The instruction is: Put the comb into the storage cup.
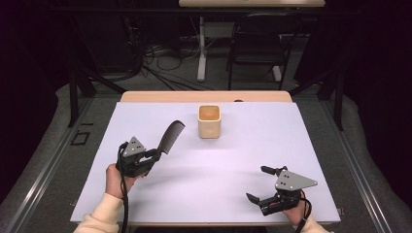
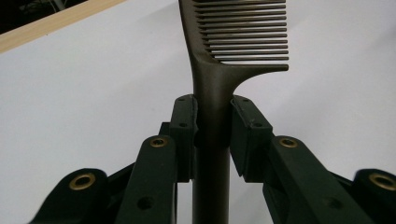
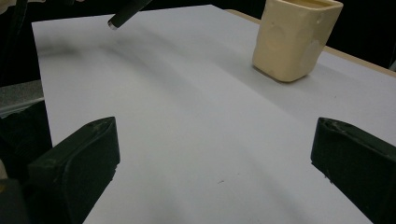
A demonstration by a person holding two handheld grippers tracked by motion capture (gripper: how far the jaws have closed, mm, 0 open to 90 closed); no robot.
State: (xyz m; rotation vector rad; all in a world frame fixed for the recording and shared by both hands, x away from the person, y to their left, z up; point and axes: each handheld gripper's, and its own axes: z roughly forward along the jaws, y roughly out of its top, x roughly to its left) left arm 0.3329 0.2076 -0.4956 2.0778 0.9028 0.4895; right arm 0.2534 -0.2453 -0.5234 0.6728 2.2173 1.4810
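High view: the left gripper [image 1: 154, 154] holds a dark comb [image 1: 171, 137] by its handle, lifted above the white table sheet [image 1: 204, 174] with its teeth end pointing up and toward the cream square cup [image 1: 209, 121]; the cup stands upright near the far edge, apart from the comb, and seems empty as far as I can see; the right gripper [image 1: 258, 183] rests low at the near right side, its jaws wide apart and nothing between them.

Left gripper view: the jaws are closed on the comb handle [image 2: 212, 121], one pad on each side and pressing it; the teeth [image 2: 243, 32] go out to the right of the spine; the grip looks firm and straight.

Right gripper view: the two black jaws stand far from each other over the bare sheet [image 3: 196, 140]; the cup [image 3: 295, 37] is ahead at the upper right, and the end of the comb handle [image 3: 122, 16] shows at the top left.

My judgement: the picking up is done; the carrying to the cup and the lowering of the comb inside are left, if the cup is the goal; nothing is in the cup yet.
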